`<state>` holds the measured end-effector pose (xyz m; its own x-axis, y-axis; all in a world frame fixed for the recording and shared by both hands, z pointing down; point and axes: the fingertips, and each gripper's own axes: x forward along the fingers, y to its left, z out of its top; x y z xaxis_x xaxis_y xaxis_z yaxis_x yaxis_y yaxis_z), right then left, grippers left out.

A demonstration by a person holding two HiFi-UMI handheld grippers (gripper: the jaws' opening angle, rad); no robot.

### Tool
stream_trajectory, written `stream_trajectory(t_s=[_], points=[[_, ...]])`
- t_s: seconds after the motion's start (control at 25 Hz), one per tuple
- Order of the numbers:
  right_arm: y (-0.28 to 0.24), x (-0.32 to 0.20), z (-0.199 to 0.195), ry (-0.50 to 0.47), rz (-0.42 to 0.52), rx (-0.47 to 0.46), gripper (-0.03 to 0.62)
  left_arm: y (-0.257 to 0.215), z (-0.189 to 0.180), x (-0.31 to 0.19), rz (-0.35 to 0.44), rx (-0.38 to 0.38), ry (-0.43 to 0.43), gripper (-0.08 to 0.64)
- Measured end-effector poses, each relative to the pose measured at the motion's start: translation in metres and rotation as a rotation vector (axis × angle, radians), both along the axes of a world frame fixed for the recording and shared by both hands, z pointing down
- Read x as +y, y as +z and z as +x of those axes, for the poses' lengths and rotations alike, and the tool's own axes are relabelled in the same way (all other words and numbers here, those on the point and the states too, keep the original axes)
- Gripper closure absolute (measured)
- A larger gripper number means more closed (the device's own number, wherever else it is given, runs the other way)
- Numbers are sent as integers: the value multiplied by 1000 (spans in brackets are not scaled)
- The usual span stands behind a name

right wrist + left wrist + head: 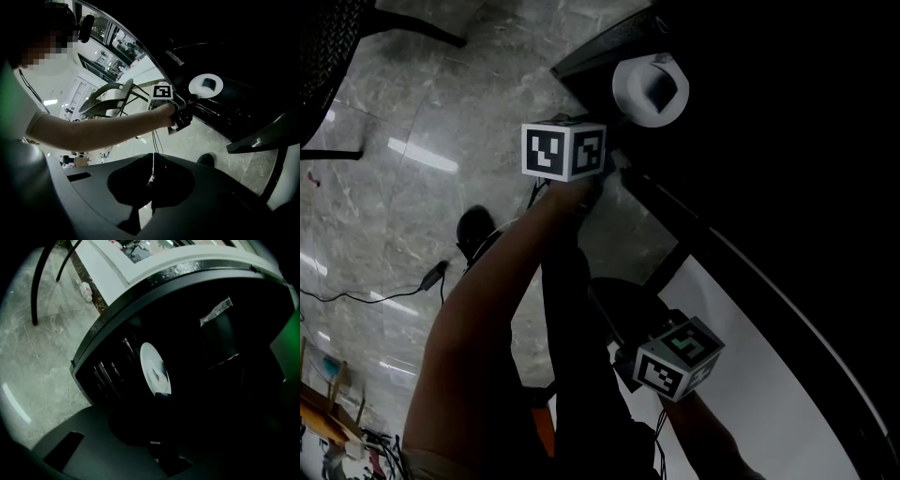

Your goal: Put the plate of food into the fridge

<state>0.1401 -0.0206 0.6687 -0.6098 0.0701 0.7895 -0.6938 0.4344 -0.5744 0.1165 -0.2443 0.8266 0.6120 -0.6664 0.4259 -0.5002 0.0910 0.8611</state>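
A person's bare arm [487,319] reaches over a grey marble floor [384,187] toward a dark fridge [187,275]. The left gripper [617,141] pinches a white plate [650,89] by its rim, jaws nearly together on the edge. The plate carries a small dark piece of food [662,91] and hangs at the fridge's open mouth, near the dark racks [108,371] inside. As far as the views show, it touches nothing but the gripper. Lower and to the right, the right gripper [152,161] hangs idle, its jaws pressed together with nothing between them.

The job looks most of the way done: the plate is at the fridge but, by the look of it, not yet set down. Placing it on a rack, letting go, drawing the arm out and closing the door appear to remain.

Much is lost in shadow. The fridge's inside is almost black, so which rack lies under the plate cannot be told. The pinch point on the rim is dim, and what the food is cannot be made out. Whether the pale panel [769,375] at lower right is the door is unclear.
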Motion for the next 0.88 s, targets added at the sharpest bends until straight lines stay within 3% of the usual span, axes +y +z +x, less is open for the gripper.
stream_trajectory(t_s=[0.88], points=[[4, -3, 20, 21, -4, 8, 569, 6, -5, -17, 12, -51, -62, 525]])
